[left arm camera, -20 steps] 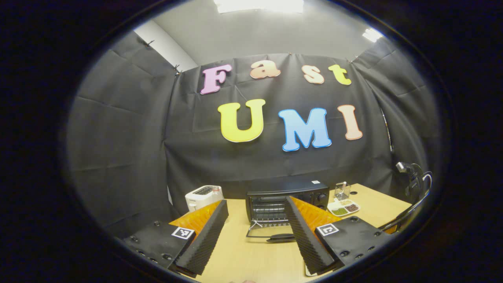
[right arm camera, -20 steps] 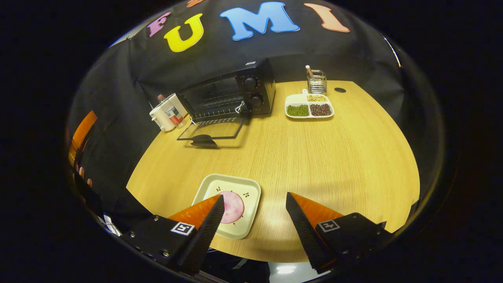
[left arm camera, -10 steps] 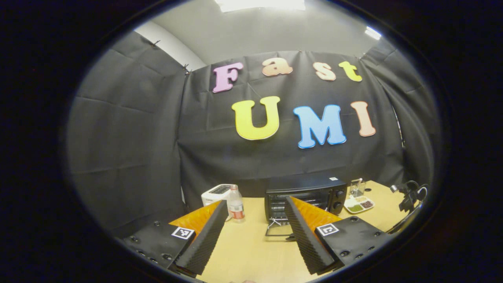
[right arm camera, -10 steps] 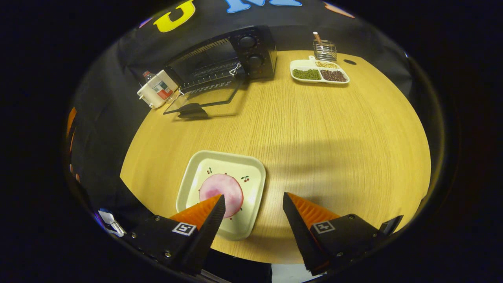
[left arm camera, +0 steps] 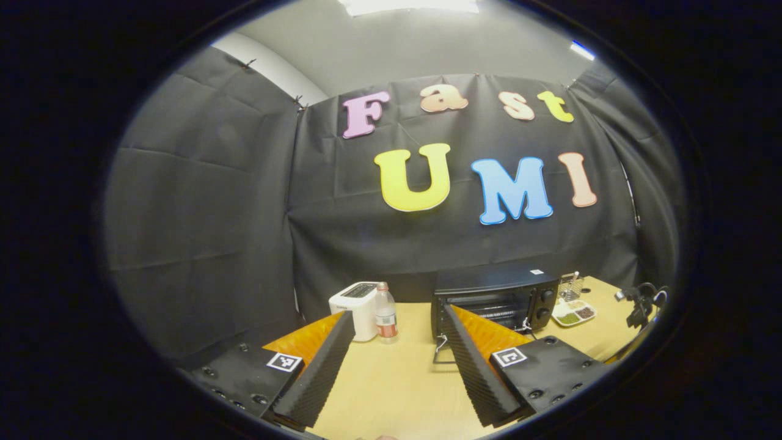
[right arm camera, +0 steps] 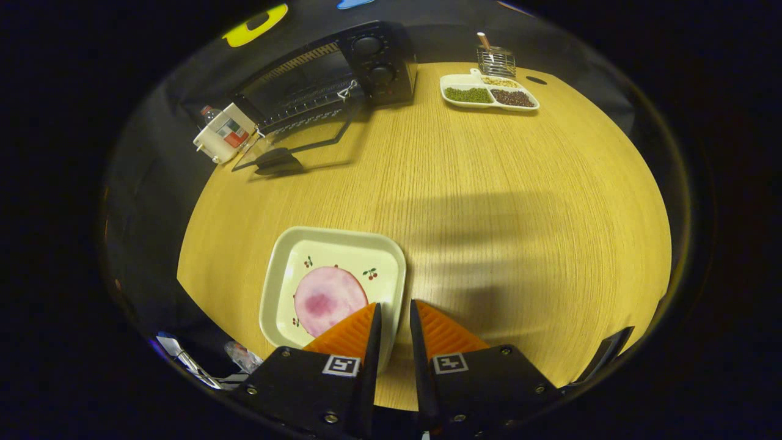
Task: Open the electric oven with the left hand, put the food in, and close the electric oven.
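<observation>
In the right gripper view, the right tool point(right arm camera: 391, 315) is nearest, low over the front of the wooden worktop point(right arm camera: 507, 201), and its two fingers stand nearly together with only a thin gap, on either side of the right rim of a square plate point(right arm camera: 282, 260); whether both really press on the rim I cannot tell. On this plate, which has small cherry marks, lies the food point(right arm camera: 328, 300), a round pink slice, just to the left of the fingertips. Farther away, at the back left of the worktop, stands the black electric oven point(right arm camera: 379, 61) with its glass door point(right arm camera: 299, 137) folded down flat toward the front, so the wire rack inside is visible; two knobs are on its right side. Left of the oven there is a white toaster point(right arm camera: 215, 135) with a small bottle point(right arm camera: 208, 113) beside it. At the back right lies a divided white dish point(right arm camera: 489, 96) with green, dark and pale grains, and behind it a wire holder point(right arm camera: 496, 60). In the left gripper view, the left tool point(left arm camera: 397, 351) is released, its fingers wide apart and holding nothing, well above the worktop point(left arm camera: 391, 391). Beyond it the toaster point(left arm camera: 354, 302), the bottle point(left arm camera: 385, 313) and the open electric oven point(left arm camera: 495, 296) stand near the black cloth wall point(left arm camera: 201, 208), and the divided dish point(left arm camera: 574, 313) lies at the far right.
</observation>
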`<state>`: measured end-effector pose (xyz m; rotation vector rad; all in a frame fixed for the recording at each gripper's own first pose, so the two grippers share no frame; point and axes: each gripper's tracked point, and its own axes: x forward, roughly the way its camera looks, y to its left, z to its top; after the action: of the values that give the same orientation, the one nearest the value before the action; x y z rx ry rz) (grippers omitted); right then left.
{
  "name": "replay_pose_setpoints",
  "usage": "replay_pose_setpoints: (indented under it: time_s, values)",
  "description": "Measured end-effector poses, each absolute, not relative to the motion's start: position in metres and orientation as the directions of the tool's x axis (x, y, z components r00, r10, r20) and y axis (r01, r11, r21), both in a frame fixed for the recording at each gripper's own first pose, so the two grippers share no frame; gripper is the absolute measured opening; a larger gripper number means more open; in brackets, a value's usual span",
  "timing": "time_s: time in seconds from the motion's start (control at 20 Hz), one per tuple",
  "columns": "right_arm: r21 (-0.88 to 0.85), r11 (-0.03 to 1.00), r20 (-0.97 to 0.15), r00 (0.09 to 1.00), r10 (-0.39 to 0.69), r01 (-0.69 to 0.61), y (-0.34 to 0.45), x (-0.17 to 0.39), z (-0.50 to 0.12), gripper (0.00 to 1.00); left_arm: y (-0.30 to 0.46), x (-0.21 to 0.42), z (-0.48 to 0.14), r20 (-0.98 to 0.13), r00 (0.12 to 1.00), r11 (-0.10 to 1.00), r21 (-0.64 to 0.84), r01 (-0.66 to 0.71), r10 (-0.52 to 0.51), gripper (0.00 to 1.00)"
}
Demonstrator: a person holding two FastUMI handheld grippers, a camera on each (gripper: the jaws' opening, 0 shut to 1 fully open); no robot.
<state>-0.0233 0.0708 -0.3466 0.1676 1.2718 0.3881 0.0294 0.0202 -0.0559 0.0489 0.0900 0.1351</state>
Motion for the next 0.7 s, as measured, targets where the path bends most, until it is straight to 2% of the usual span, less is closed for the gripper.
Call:
replay_pose_setpoints:
  time_s: [0.2,0.25,0.3,0.35,0.4,0.45,0.7]
  values:
    - [0.283,0.928,-0.908,0.243,0.340,-0.242,0.067,-0.021,-0.352,0.29,0.019,0.032,-0.058,-0.092,0.987,0.990,0.052,-0.127,0.132,0.97]
    - [0.280,0.933,-0.906,0.259,0.335,-0.228,0.065,-0.016,-0.349,0.15,0.017,0.034,-0.058,-0.091,0.988,0.991,0.055,-0.122,0.126,1.00]
    - [0.268,0.935,-0.909,0.261,0.325,-0.234,0.066,-0.015,-0.352,0.08,0.017,0.035,-0.058,-0.090,0.988,0.991,0.061,-0.119,0.124,0.97]
    - [0.263,0.934,-0.908,0.265,0.325,-0.243,0.067,-0.016,-0.349,0.10,0.018,0.037,-0.057,-0.084,0.988,0.990,0.068,-0.120,0.126,1.00]
    - [0.273,0.931,-0.905,0.264,0.334,-0.242,0.070,-0.017,-0.354,0.10,0.018,0.040,-0.056,-0.083,0.989,0.991,0.066,-0.115,0.120,0.97]
    - [0.292,0.930,-0.903,0.255,0.345,-0.224,0.065,-0.025,-0.346,0.03,0.016,0.041,-0.056,-0.082,0.990,0.992,0.064,-0.111,0.117,1.00]
    - [0.438,0.896,-0.875,0.193,0.443,-0.070,0.079,-0.019,-0.349,0.00,0.017,0.048,-0.053,-0.072,0.991,0.993,0.056,-0.107,0.111,0.97]
